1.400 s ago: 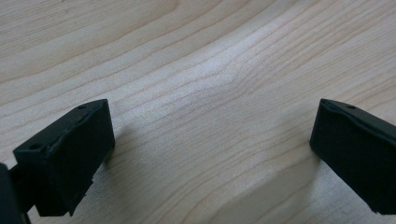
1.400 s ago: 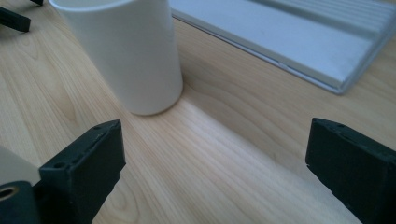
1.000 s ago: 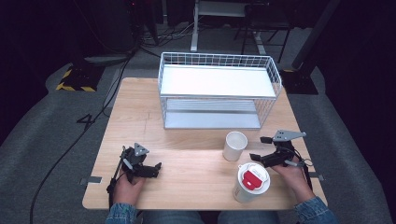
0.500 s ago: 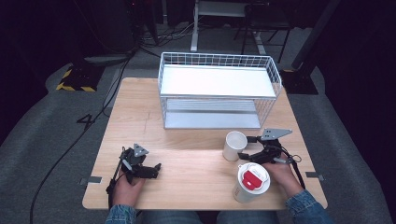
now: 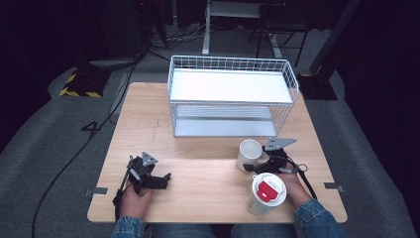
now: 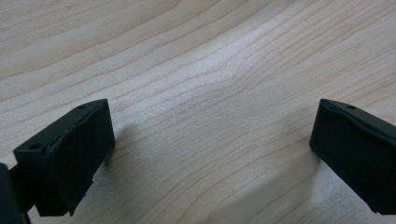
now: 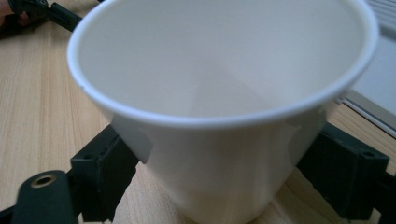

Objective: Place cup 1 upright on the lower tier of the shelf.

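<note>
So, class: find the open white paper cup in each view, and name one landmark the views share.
High view: the white cup stands right of centre, in front of the wire rack, at the right gripper.
Left gripper view: bare table between open jaws.
Right gripper view: the cup sits close up between the jaws, which have just been closing.
Shared landmark: the wooden tabletop.

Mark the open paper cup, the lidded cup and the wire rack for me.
paper cup (image 5: 247,150): high view, inside of its open mouth.
lidded cup (image 5: 269,189): high view, red tab on its white lid.
wire rack (image 5: 229,85): high view, its white top shelf.
</note>
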